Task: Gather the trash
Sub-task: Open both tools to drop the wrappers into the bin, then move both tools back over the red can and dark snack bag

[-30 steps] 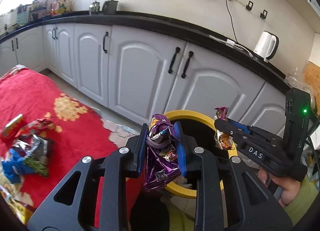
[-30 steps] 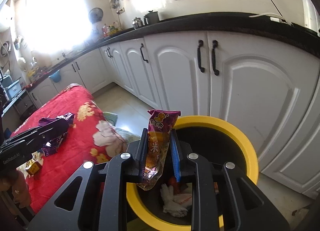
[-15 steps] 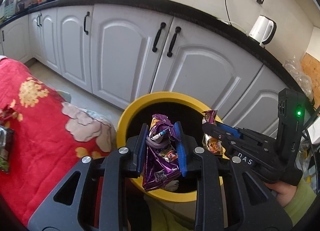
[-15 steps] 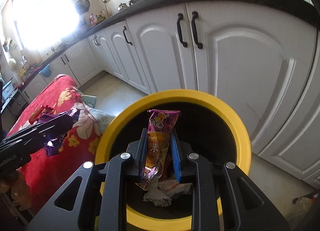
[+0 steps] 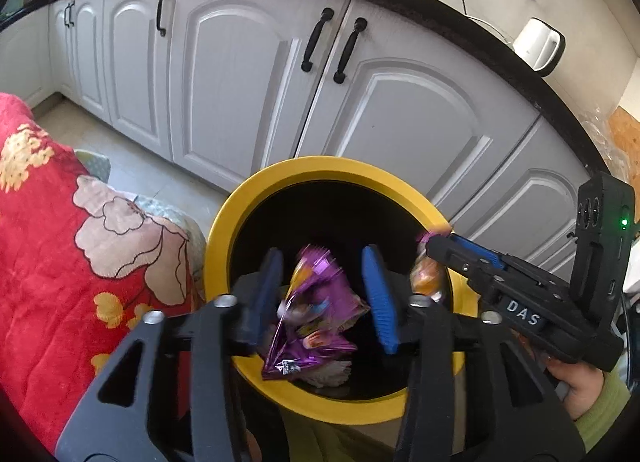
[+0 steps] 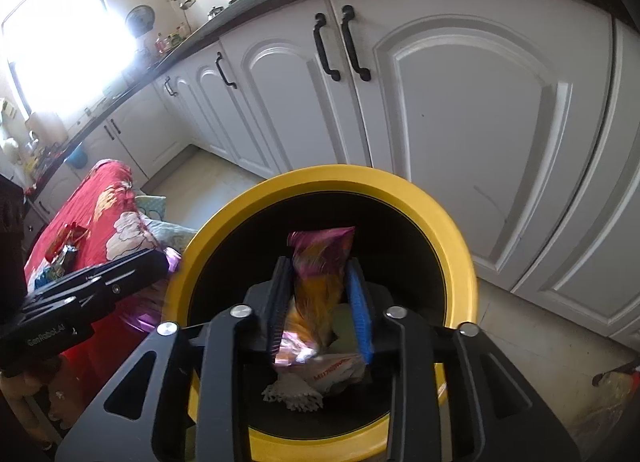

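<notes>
Foil-film purple wrapper [image 5: 316, 314] sits between the spread blue pads of the left hand-held gripper [image 5: 325, 294], blurred, neither pad visibly touching it; judged released and falling into the bin [image 5: 240, 206]. Left jaws wide apart

Pink-orange wrapper [image 6: 320, 278] stands upright in the right hand-held gripper [image 6: 320, 308]; pads close on both sides of it, apparently pinching its lower half, top flap free above. Also blurred, so grip may be loosening; cannot be sure

Handling, judged: both wrappers very light, crinkly, limp, slick film. Nothing fragile. Best pinched across the flat body or a crimped end seam; a light pinch holds, but film can cling to a pad on release, so open wide

Bin contents: white glove [image 6: 294, 392] and a white packet at the bottom, plenty of depth left

Edges and room: yellow rim wide, both grippers over the mouth side by side, near each other but apart. Red floral cloth [image 5: 60, 262] just left of the bin, more litter [image 6: 64, 250] on it. White cabinets [image 5: 248, 94] behind the bin, floor gap between
</notes>
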A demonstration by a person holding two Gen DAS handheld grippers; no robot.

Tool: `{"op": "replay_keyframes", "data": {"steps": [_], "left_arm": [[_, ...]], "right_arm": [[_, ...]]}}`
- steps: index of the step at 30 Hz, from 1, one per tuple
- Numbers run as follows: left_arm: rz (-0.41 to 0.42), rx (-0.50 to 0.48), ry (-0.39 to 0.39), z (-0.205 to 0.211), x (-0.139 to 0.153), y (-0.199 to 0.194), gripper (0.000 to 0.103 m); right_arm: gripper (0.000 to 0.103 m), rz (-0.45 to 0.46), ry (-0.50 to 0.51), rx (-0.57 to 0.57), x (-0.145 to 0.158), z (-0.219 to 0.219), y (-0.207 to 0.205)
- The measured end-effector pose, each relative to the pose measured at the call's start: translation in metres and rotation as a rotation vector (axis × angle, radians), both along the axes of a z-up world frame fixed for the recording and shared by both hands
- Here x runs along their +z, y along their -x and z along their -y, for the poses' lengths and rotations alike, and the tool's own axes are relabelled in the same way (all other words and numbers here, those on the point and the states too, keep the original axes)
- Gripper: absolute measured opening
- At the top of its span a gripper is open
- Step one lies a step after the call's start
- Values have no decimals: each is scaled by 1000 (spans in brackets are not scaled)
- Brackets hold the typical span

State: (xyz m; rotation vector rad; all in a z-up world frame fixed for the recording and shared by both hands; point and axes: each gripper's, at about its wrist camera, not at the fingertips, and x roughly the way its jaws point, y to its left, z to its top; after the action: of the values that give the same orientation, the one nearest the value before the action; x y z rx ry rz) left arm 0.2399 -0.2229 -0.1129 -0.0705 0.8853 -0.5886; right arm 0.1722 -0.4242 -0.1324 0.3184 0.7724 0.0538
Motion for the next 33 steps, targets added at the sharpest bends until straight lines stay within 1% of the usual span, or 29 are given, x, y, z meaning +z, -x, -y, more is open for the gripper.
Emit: {"op": "replay_keyframes", "data": {"steps": [3,4,5,6,7,8,9,11,12,13,15,20,27,33], "left_arm": [[-11,14,12,-4,-2,0,48],[-9,20,11,-6,-1,0,52],[-5,27,10,-9,-1,1,56],[2,40,10,-12,2,1,58],[6,49,10,-15,4,1,63],[11,58,11,-19,6,2,70],[18,65,10,-22,9,2,72],[43,84,0,-29,17,5,84],[55,91,-3,-32,20,7,87],[70,100,-5,-36,25,9,92],[91,116,-7,-44,32,12,92],[137,167,-11,-66,49,21,92],[194,249,-20,-103,69,31,92],[264,327,-35,-138,88,39,92]], "right_arm": [[38,0,-3,-6,0,2,1],[39,1,-2,-8,0,2,2],[42,2,-2,-10,0,2,2],[45,3,-3,-11,1,1,2],[46,8,0,-13,3,0,3],[50,12,3,-13,4,-1,3],[53,19,4,-11,6,-2,3],[55,32,5,-5,11,-7,5],[58,39,4,1,14,-9,5],[60,47,6,7,17,-13,6],[65,60,8,16,22,-19,7],[72,94,13,51,37,-37,10],[73,136,22,120,56,-71,16],[75,156,27,174,67,-102,17]]}}
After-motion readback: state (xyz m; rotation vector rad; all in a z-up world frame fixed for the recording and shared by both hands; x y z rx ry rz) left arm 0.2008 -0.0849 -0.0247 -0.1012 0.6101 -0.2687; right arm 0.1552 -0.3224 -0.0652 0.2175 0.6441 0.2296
